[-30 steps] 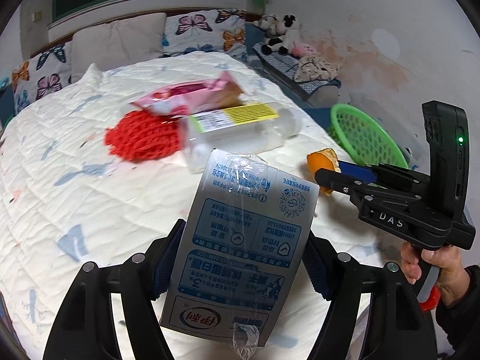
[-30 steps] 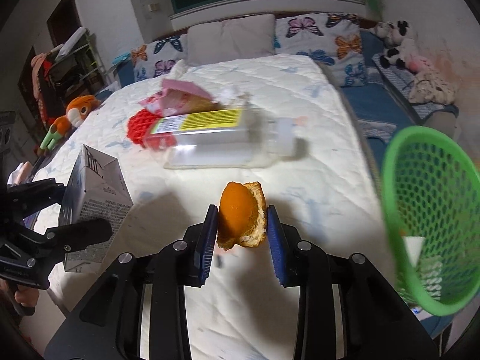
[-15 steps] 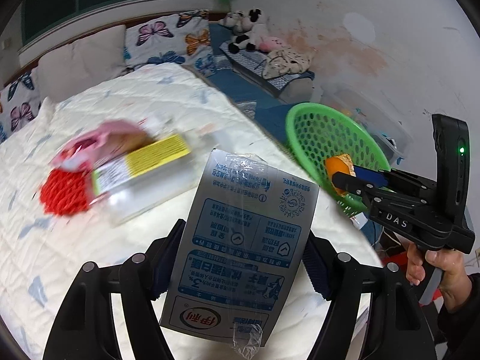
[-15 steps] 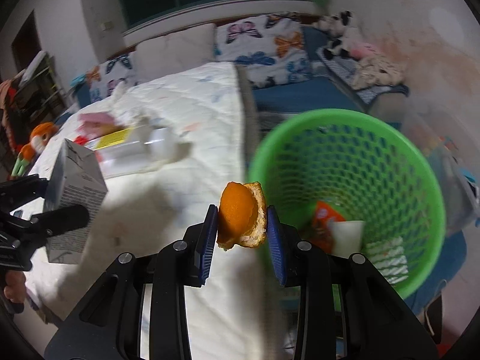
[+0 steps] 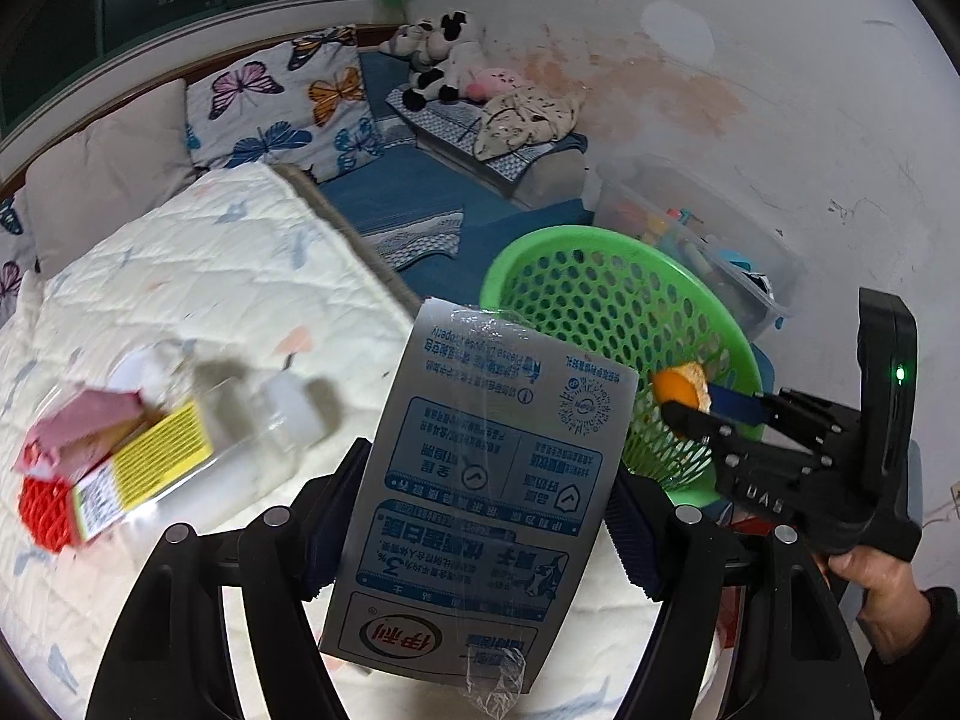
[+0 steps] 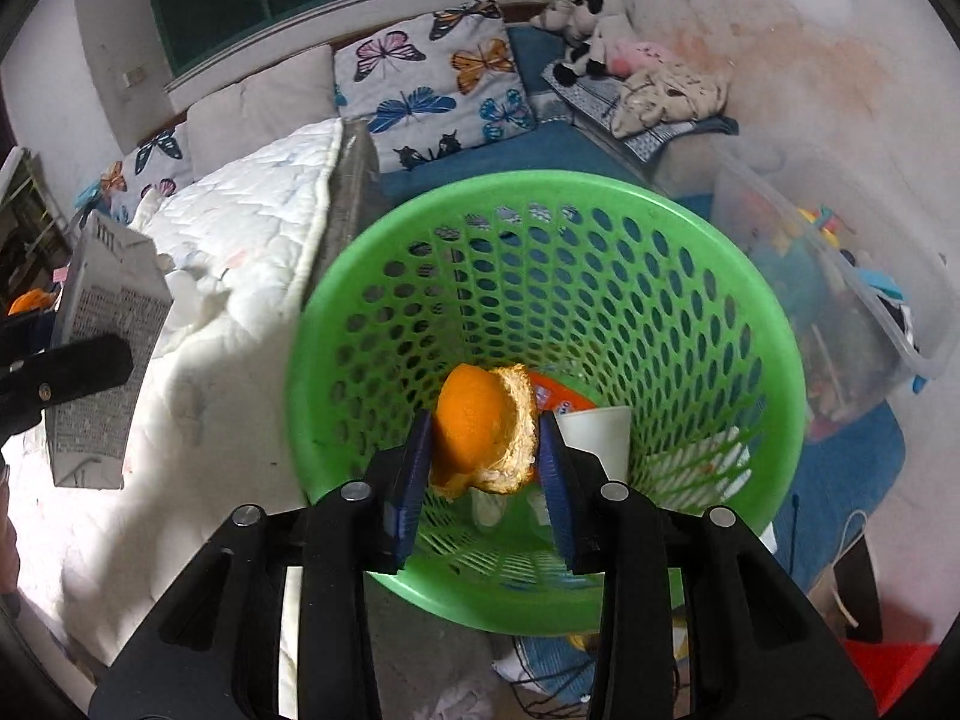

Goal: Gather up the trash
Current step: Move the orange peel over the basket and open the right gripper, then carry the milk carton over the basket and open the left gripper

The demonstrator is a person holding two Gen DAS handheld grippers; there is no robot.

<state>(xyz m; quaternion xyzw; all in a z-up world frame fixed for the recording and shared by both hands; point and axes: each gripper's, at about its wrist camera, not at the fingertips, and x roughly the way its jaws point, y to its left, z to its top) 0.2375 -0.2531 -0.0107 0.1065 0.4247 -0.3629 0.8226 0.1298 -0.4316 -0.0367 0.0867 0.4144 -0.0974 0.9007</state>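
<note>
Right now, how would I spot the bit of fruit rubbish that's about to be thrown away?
Find the green basket on the floor beside the bed. Just above its open mouth, the right hand-held gripper has an orange peel between its blue pads, its jaws just starting to open. It is the only bright orange, curved scrap with a pale pithy edge; the cup and wrapper below are already inside.

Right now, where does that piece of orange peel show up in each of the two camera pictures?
Left wrist view: the orange peel is at the right, at the tip of the right gripper, in front of the green basket.
Right wrist view: the peel is at the centre, between the gripper's blue pads, over the basket's mouth.
Shared landmark: the green basket beside the bed.
</note>
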